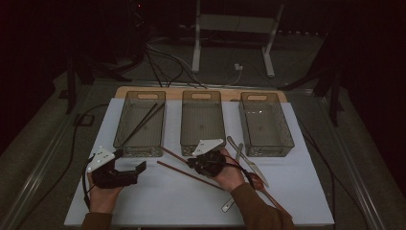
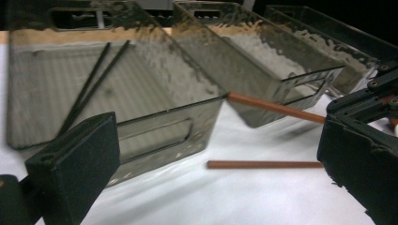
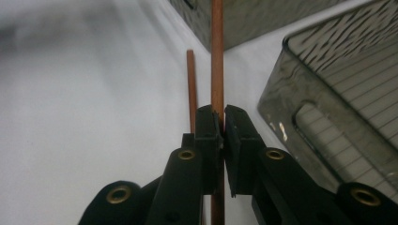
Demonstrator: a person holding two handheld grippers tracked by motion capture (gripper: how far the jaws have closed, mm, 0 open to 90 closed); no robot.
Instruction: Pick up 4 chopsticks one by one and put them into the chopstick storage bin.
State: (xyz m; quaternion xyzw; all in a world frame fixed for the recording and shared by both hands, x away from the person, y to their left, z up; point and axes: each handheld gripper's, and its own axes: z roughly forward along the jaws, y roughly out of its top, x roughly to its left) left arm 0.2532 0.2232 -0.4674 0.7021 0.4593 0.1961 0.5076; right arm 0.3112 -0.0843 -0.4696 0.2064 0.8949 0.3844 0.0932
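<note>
Right gripper [image 3: 221, 123]: jaws clamped on one brown chopstick [image 3: 217, 56], lifted near the middle bin [image 1: 202, 120]. Second brown chopstick [image 1: 189, 176] flat on the white mat [image 1: 158, 201]. Left gripper [image 1: 125, 171]: jaws wide apart, holding nothing, near the left bin [image 1: 140, 120]

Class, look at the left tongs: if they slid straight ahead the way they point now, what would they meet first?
Most likely the near wall of the left bin, which stands just ahead between the open jaws of the left tongs; depth is hard to judge.
</note>
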